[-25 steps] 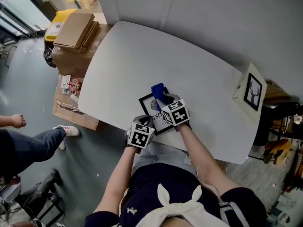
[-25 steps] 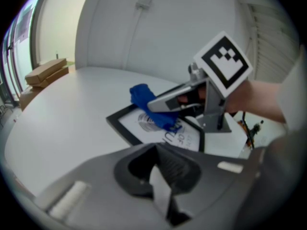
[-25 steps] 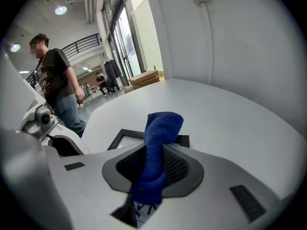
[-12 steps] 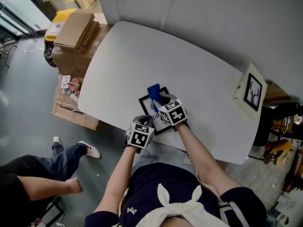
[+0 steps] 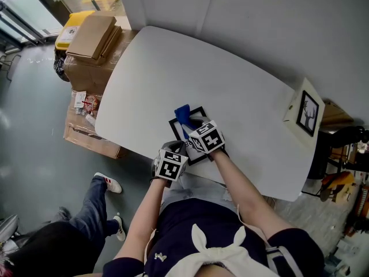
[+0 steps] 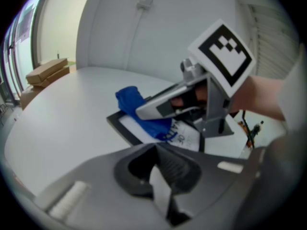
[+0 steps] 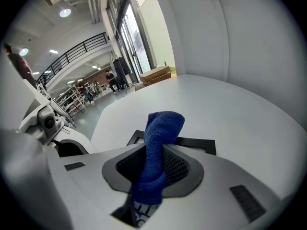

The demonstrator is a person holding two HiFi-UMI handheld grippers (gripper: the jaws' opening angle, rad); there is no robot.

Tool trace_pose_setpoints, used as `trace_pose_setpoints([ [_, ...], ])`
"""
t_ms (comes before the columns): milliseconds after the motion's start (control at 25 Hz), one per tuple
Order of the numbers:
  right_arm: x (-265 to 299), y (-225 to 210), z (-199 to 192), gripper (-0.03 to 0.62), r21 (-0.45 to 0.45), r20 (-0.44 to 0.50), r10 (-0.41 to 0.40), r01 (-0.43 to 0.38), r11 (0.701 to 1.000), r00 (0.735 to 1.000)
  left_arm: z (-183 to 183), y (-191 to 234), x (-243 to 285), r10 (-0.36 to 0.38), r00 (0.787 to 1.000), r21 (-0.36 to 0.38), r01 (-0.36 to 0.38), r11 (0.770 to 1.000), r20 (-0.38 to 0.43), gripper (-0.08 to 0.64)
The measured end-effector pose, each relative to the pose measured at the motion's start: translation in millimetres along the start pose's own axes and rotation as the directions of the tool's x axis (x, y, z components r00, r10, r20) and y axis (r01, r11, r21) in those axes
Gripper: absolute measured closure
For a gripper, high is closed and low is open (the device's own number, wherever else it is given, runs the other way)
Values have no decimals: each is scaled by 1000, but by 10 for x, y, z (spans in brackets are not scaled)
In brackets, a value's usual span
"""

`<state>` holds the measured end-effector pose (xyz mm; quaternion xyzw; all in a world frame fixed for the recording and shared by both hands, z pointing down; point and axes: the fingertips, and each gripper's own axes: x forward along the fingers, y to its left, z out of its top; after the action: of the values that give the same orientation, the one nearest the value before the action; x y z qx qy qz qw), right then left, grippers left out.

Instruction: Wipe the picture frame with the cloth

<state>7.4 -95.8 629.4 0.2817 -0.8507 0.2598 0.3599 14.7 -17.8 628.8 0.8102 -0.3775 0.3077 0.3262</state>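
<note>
**Blue cloth pressed to the black frame at the counter's near edge**

Head view: one white counter (image 5: 190, 74) carries two picture frames. The black picture frame (image 5: 174, 128) lies flat by the near edge and holds a white sheet printed with dark capitals, too covered here to read. The second frame (image 5: 305, 112), pale-bordered with a dark antlered animal in it, sits well apart at the counter's right end. The right tongs (image 5: 191, 127) reach over the black frame, clenched on the single blue cloth (image 5: 183, 114), which touches the frame's far-left part. The left tongs (image 5: 175, 149) sit at the frame's near-left side, at the counter's brink. Each pair of tongs bears one cube with black-and-white square markers. Past the counter's far-left corner stand stacked cardboard boxes (image 5: 91, 36) and one yellow bin (image 5: 70, 26). A bystander's leg and shoe (image 5: 108, 183) show on the floor.

Left gripper view: these jaws are drawn close together, leaving a narrow slit. A pale sliver shows in it, and what it is cannot be told. Ahead, the cloth (image 6: 129, 102) lies on the frame's sheet under the tip of the right tongs. Beside it run blurred capitals, and only "OF" can be made out.

Right gripper view: the cloth (image 7: 156, 152) is pinched between the jaws and stands up above them. One black frame corner (image 7: 196, 145) shows just behind. Scraps of print show below the jaws, unreadable.
</note>
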Motion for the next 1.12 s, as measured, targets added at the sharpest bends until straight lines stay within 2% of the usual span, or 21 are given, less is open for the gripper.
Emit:
trace_pose_setpoints([
  [320, 47, 93, 21, 509, -27, -25, 21, -22, 999, 999, -11, 7, -13, 1, 1000, -3, -1, 1000, -2, 557],
  [800, 109, 254, 36, 508, -62, -62, 96, -100, 993, 993, -4, 7, -11, -2, 1000, -4, 2, 1000, 9, 557],
  [1120, 108, 302, 30, 509, -80, -74, 111, -117, 990, 991, -7, -9, -16, -6, 1000, -4, 6, 1000, 4, 557],
])
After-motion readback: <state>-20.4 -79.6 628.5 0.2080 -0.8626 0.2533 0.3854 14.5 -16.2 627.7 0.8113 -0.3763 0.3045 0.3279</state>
